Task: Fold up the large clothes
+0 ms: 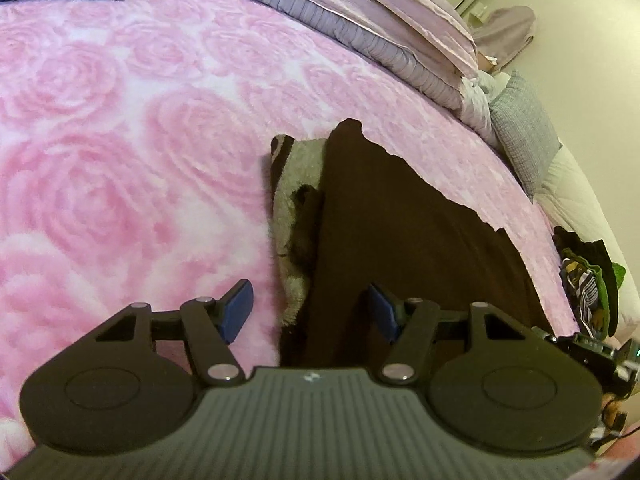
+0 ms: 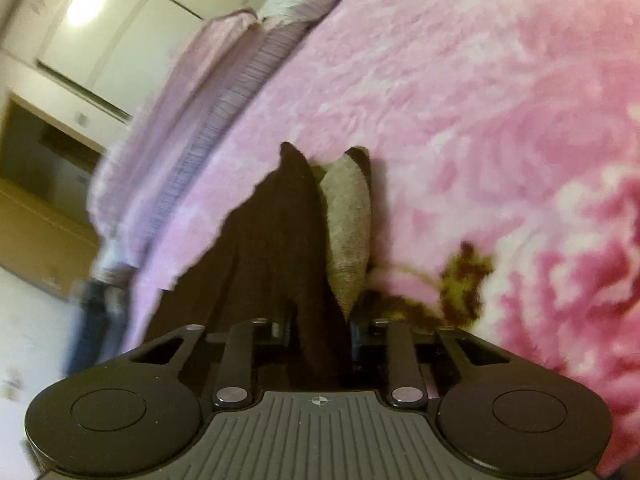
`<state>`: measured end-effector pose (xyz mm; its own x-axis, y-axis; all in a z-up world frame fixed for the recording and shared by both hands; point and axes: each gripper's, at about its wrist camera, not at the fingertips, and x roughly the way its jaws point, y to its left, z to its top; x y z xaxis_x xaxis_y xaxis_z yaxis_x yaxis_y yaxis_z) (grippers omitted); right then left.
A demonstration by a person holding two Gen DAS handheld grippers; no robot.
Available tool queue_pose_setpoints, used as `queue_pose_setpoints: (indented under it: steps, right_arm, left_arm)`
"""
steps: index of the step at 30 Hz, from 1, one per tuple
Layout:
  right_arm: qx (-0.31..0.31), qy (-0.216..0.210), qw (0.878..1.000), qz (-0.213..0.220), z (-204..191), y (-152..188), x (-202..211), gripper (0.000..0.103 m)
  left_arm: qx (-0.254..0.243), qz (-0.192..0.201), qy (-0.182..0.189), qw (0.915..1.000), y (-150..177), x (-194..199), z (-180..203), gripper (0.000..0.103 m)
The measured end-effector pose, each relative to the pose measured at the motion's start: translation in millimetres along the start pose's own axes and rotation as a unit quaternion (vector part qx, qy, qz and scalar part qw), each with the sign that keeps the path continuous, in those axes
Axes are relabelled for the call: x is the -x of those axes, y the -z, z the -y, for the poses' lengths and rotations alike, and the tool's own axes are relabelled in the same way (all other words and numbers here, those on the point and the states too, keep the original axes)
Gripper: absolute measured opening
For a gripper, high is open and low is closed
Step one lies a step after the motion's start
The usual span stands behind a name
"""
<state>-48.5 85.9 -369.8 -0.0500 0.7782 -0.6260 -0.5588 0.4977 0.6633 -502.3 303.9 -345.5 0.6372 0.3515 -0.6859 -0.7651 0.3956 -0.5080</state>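
The dark brown garment (image 1: 400,240) lies stretched along the bed, over a pink rose-patterned blanket (image 1: 120,140), its grey fleecy lining (image 1: 296,184) showing along one edge. The left gripper (image 1: 310,310) hovers over its near end, blue-padded fingers (image 1: 240,308) spread wide and holding nothing. The right gripper (image 2: 320,332) has its fingers drawn in tight on a fold of the garment. Further off, lilac pillows (image 1: 360,20) are stacked at the bedhead.
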Motion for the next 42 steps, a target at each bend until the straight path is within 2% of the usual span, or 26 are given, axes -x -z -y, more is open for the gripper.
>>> queue_pose_setpoints:
  steps: [2, 4, 6, 8, 10, 14, 17, 18, 19, 20, 21, 22, 23, 24, 25, 27, 29, 31, 33, 35, 38, 39, 42]
  right_arm:
    - [0.028, 0.071, 0.997, -0.007, -28, -4, 2, 0.019]
    - [0.086, 0.163, 0.983, -0.006, -71, 1, -1, 0.019]
    - [0.15, 0.234, 0.961, 0.011, -115, 14, -6, 0.018]
    - [0.236, 0.285, 0.928, 0.046, -165, 37, -13, 0.018]
    - [0.315, 0.304, 0.896, 0.072, -211, 66, -22, 0.018]
    - [0.491, 0.309, 0.808, 0.1, -283, 157, -63, 0.018]
    - [0.565, 0.294, 0.767, 0.08, -298, 219, -101, 0.018]
    - [0.589, 0.298, 0.749, 0.063, -296, 240, -118, 0.019]
    - [0.605, 0.3, 0.736, 0.051, -290, 255, -130, 0.022]
    - [0.614, 0.304, 0.727, 0.053, -285, 267, -137, 0.028]
    - [0.627, 0.311, 0.71, 0.071, -282, 278, -139, 0.03]
    - [0.636, 0.312, 0.702, 0.075, -280, 284, -136, 0.032]
    - [0.635, 0.302, 0.708, 0.07, -281, 283, -129, 0.037]
    - [0.632, 0.286, 0.718, 0.062, -283, 277, -119, 0.044]
    - [0.628, 0.264, 0.73, 0.056, -286, 275, -105, 0.047]
    - [0.609, 0.201, 0.766, 0.048, -289, 258, -74, 0.051]
    - [0.586, 0.168, 0.791, 0.052, -286, 245, -42, 0.051]
    - [0.541, 0.131, 0.829, 0.056, -277, 221, -10, 0.051]
    - [0.482, 0.112, 0.867, 0.065, -264, 191, 12, 0.05]
    - [0.426, 0.121, 0.894, 0.069, -251, 156, 20, 0.049]
    - [0.357, 0.174, 0.916, 0.063, -223, 113, 13, 0.049]
    - [0.324, 0.184, 0.926, 0.053, -208, 99, 6, 0.049]
    - [0.249, 0.201, 0.947, 0.023, -172, 73, -13, 0.049]
  left_arm:
    - [-0.002, 0.002, -0.001, 1.0, -3, 4, -2, 0.055]
    - [-0.002, 0.009, -0.005, 0.9999, -5, 10, -5, 0.055]
    - [0.004, 0.018, -0.006, 0.9998, -6, 18, -12, 0.055]
    - [0.014, 0.025, -0.004, 0.9996, -6, 28, -21, 0.055]
    - [0.024, 0.03, -0.002, 0.9993, -5, 37, -30, 0.055]
    - [0.044, 0.038, -0.003, 0.9983, -4, 51, -49, 0.055]
    - [0.061, 0.041, -0.014, 0.9972, -2, 59, -67, 0.055]
    - [0.068, 0.041, -0.019, 0.9967, -2, 61, -73, 0.055]
    - [0.074, 0.042, -0.022, 0.9961, 0, 64, -78, 0.055]
    - [0.079, 0.044, -0.022, 0.9957, 1, 67, -82, 0.054]
    - [0.083, 0.045, -0.022, 0.9953, 3, 70, -86, 0.054]
    - [0.084, 0.045, -0.022, 0.9952, 5, 73, -87, 0.054]
    - [0.084, 0.045, -0.024, 0.9952, 6, 74, -86, 0.054]
    - [0.083, 0.043, -0.026, 0.9953, 7, 76, -84, 0.054]
    - [0.081, 0.042, -0.026, 0.9955, 7, 77, -80, 0.054]
    - [0.077, 0.042, -0.01, 0.996, 6, 79, -72, 0.054]
    - [0.069, 0.038, 0.01, 0.9968, 4, 76, -58, 0.054]
    - [0.053, 0.032, 0.028, 0.9977, 2, 72, -40, 0.054]
    - [0.039, 0.026, 0.047, 0.9978, -2, 64, -24, 0.054]
    - [0.024, 0.015, 0.061, 0.9977, -7, 51, -6, 0.054]
    - [0.011, -0.005, 0.085, 0.9963, -14, 26, 18, 0.055]
    - [0.016, -0.018, 0.095, 0.9952, -17, 15, 24, 0.055]
    - [0.03, -0.044, 0.106, 0.9929, -22, -12, 33, 0.055]
